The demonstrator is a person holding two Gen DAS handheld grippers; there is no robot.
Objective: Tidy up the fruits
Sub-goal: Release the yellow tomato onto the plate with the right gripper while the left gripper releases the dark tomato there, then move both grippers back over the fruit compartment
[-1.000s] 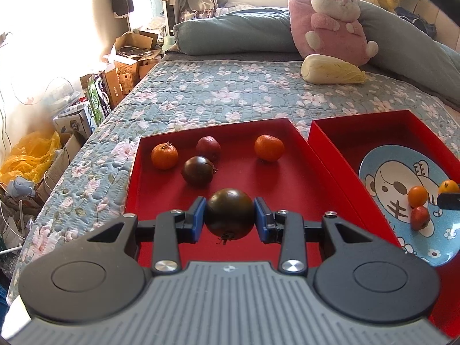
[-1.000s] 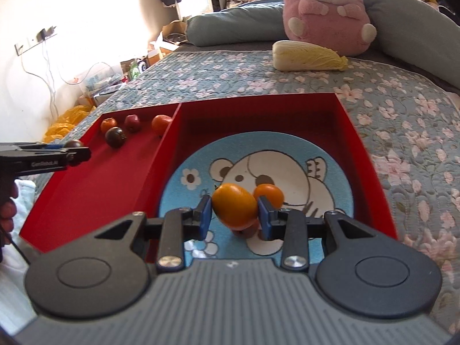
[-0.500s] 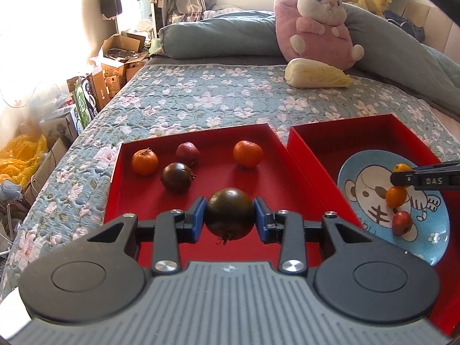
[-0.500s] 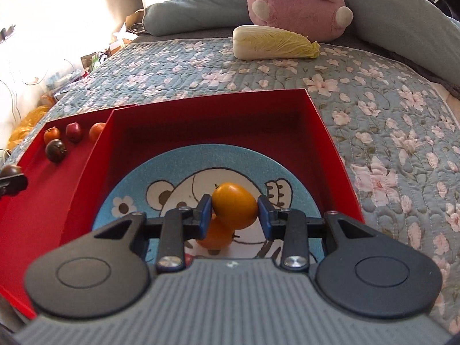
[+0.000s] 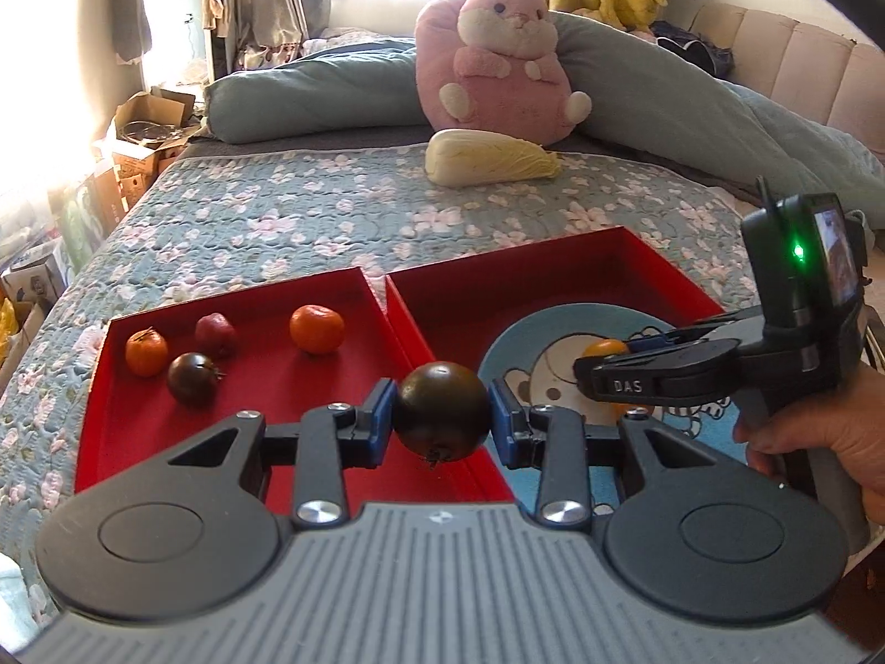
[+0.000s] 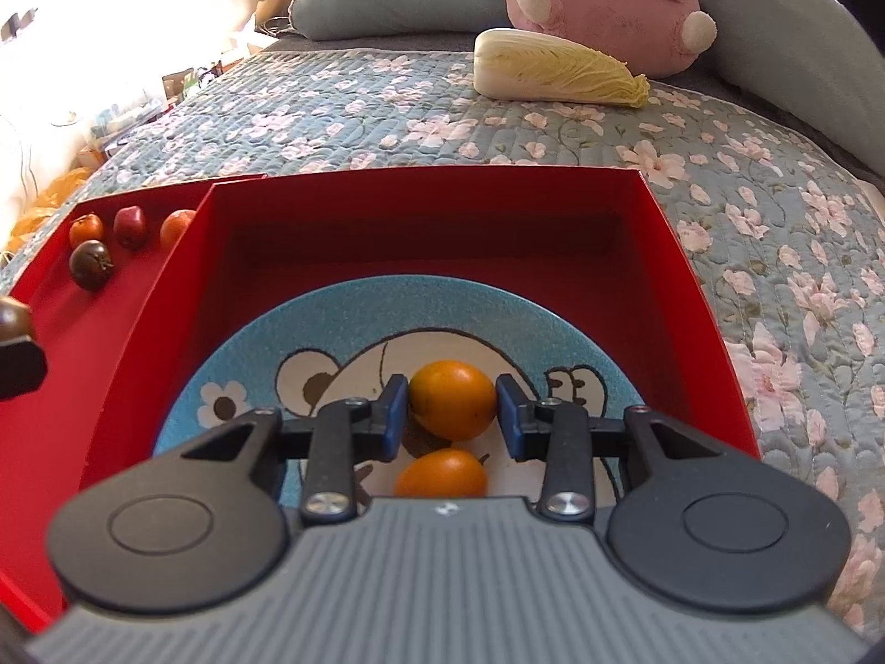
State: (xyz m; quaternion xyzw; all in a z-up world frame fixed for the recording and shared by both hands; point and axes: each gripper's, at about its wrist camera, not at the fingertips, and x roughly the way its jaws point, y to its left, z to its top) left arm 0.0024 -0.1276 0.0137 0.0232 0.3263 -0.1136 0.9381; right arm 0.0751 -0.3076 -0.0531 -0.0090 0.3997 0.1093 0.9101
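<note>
My left gripper [image 5: 441,419] is shut on a dark tomato [image 5: 442,412], held above the wall between two red trays. The left tray [image 5: 265,404] holds two orange fruits [image 5: 317,328], a red fruit [image 5: 215,334] and another dark tomato [image 5: 191,378]. The right tray [image 6: 553,232] holds a blue cartoon plate [image 6: 332,343]. My right gripper [image 6: 452,408] holds a yellow-orange fruit [image 6: 452,406] between its pads just over the plate, with slight gaps showing at the pads. Another orange fruit [image 6: 441,473] lies on the plate under it. The right gripper also shows in the left wrist view [image 5: 619,371].
The trays sit on a floral quilted bed [image 5: 276,221]. A napa cabbage [image 6: 558,72] and a pink plush toy [image 5: 498,66] lie at the far side with grey pillows. Boxes and clutter stand off the bed's left edge [image 5: 127,166].
My left gripper has moved right with the dark tomato, from over the left tray to the divider. My right gripper has moved forward and lower over the plate, still around the yellow-orange fruit.
</note>
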